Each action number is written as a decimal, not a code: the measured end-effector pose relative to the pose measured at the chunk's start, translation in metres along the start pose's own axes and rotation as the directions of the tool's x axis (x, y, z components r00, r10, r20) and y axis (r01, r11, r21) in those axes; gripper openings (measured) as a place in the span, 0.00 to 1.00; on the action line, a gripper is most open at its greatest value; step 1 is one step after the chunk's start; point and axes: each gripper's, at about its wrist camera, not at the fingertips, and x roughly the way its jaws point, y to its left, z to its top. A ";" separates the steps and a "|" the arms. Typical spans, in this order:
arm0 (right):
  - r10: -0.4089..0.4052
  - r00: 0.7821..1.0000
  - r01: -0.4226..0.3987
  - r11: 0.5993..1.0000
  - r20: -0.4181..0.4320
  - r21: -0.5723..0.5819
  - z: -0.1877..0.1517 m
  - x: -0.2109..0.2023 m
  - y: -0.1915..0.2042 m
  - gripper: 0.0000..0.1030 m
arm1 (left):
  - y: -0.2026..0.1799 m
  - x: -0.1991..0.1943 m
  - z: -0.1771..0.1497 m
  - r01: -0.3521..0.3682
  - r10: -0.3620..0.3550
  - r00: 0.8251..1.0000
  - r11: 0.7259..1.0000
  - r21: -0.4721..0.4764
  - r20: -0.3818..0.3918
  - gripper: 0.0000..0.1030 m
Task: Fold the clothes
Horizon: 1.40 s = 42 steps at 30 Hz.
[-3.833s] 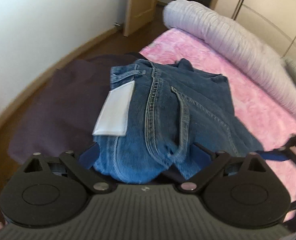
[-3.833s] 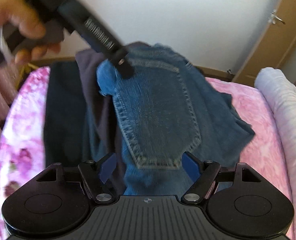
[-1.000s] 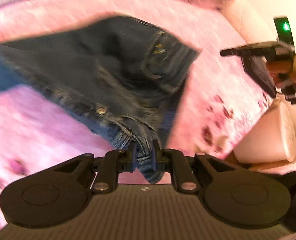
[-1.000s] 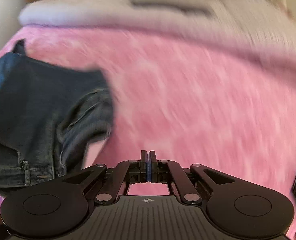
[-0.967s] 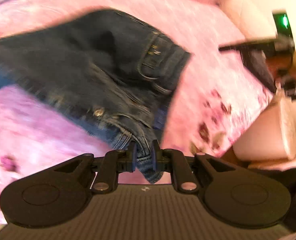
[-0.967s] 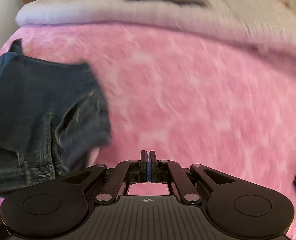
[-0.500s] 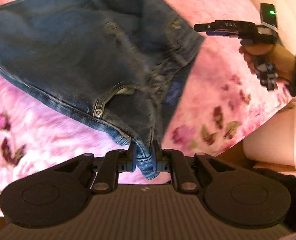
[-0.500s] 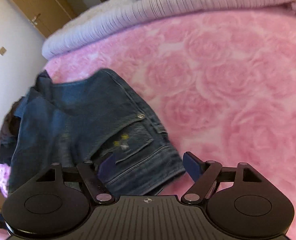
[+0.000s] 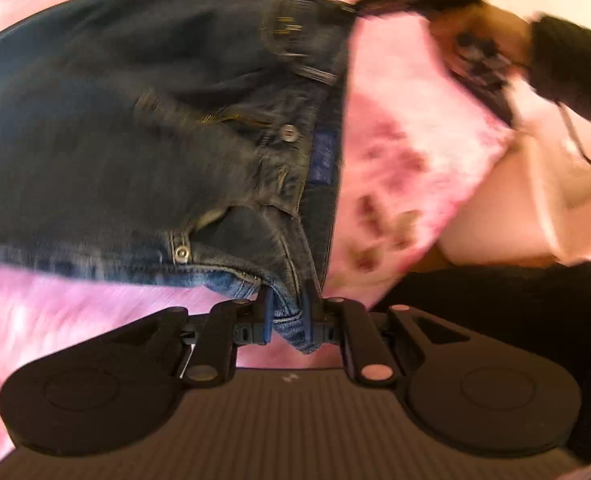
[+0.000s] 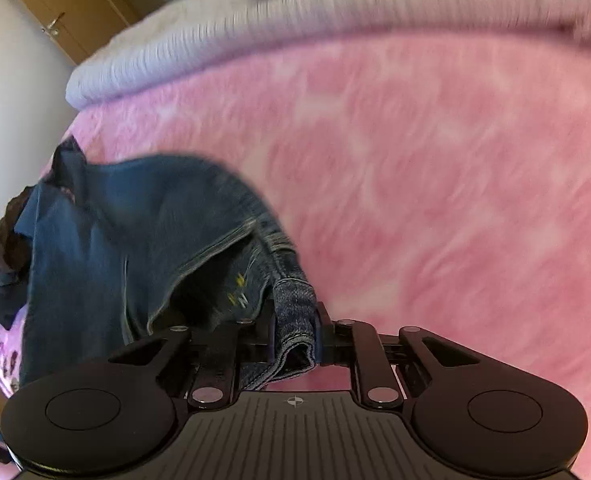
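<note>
left wrist view: the left tongs [image 9: 287, 322] are clenched on one end of the waistband of the jeans [image 9: 135, 120], which lie on the pink bed cover [image 9: 395, 120]. the waistband runs away from these tongs up to the right tongs [image 9: 359, 2] at its far end; the legs trail off to the left.

right wrist view: the right tongs [image 10: 295, 336] have just been closing and now pinch the other waistband corner of the jeans [image 10: 115, 240]. the garment lies to their left, with open bed cover [image 10: 435, 180] ahead. i judge both hands are equally placed to spread it.
</note>
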 end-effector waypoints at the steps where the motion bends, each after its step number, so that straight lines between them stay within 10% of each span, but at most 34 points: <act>1: -0.008 1.000 0.009 1.000 0.010 -0.026 0.010 -0.013 -0.005 0.14 | -0.011 0.001 0.005 0.023 -0.023 1.000 0.999 0.031 0.006 0.10; 8: -0.066 0.994 0.090 0.951 0.092 -0.295 0.096 -0.079 -0.061 0.14 | -0.083 0.056 0.045 0.092 -0.102 0.988 0.992 0.086 0.113 0.11; 15: -0.147 0.979 0.194 0.887 0.141 -0.420 0.160 -0.059 -0.132 0.15 | -0.159 0.174 0.139 -0.009 0.006 0.974 1.000 0.010 0.226 0.11; 20: -0.219 0.970 0.242 0.886 0.103 -0.395 0.145 -0.031 -0.182 0.39 | -0.171 0.214 0.166 -0.039 0.043 0.987 0.999 -0.028 0.157 0.21; 26: -0.214 0.975 0.217 0.883 0.055 -0.417 0.073 -0.051 -0.183 0.44 | -0.097 0.164 0.104 -0.157 0.164 0.980 0.985 -0.070 0.111 0.38; 30: -0.163 0.986 0.161 0.875 0.036 -0.457 0.006 -0.068 -0.148 0.45 | -0.026 0.124 0.051 -0.409 0.410 0.911 0.912 -0.028 0.033 0.48; 36: -0.158 0.987 0.112 0.779 -0.020 -0.616 -0.091 -0.061 -0.065 0.51 | 0.100 0.064 -0.011 -0.692 0.719 0.694 0.655 0.303 0.029 0.59; 42: -0.248 0.965 0.105 0.675 -0.091 -0.731 -0.130 -0.016 0.001 0.61 | 0.237 0.016 -0.015 -0.680 0.752 0.650 0.513 0.523 0.108 0.68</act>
